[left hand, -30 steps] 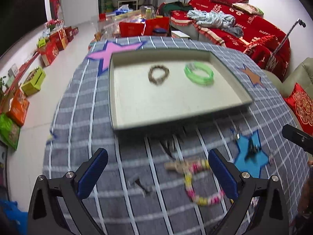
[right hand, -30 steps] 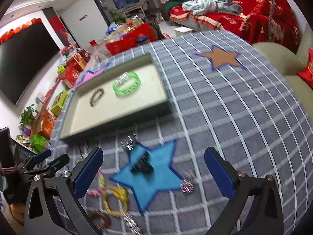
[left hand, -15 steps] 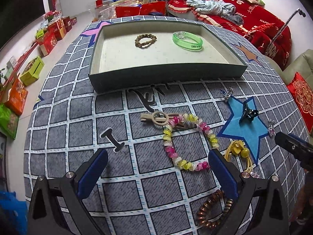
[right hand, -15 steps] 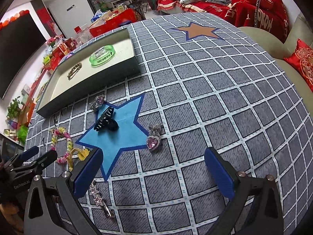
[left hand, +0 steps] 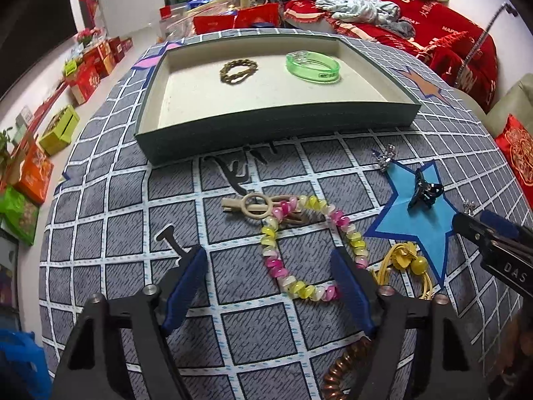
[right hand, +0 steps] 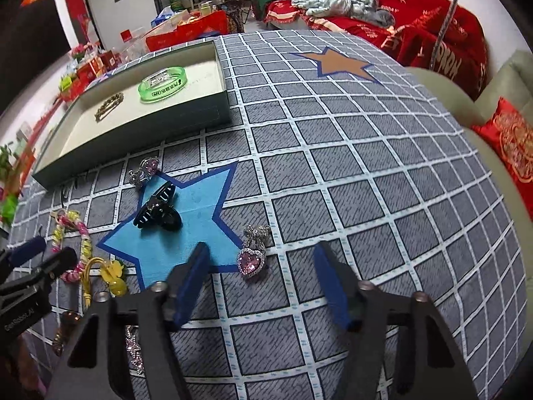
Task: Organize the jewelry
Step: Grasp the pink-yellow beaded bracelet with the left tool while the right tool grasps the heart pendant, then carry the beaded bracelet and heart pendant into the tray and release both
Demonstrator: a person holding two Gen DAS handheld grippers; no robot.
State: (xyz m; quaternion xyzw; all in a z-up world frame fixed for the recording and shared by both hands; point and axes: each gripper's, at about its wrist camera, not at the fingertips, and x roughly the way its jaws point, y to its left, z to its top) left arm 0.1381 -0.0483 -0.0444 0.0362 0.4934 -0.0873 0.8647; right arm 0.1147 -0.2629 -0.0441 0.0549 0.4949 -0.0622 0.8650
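A pink-and-yellow beaded bracelet [left hand: 283, 253] lies on the grey checked cloth, between the fingers of my left gripper [left hand: 266, 260]. Those jaws are closing, and the pads stand clear of the beads. A pink heart pendant [right hand: 252, 261] lies between the fingers of my right gripper [right hand: 260, 253]. Its jaws are closing too, with gaps on both sides of the pendant. The grey tray [left hand: 266, 126] at the far side holds a brown bracelet [left hand: 238, 70] and a green bangle [left hand: 313, 66].
A black claw clip [right hand: 158, 211] sits on the blue star. Nearby lie a beige ring clip [left hand: 253, 205], a yellow hair tie [left hand: 406, 260], a copper spiral tie [left hand: 343, 373] and a silver-pink brooch [right hand: 145, 170]. A red sofa and boxes surround the table.
Both grippers came down closer to the cloth. Their jaws narrowed from wide open, the left around the beaded bracelet and the right around the heart pendant.
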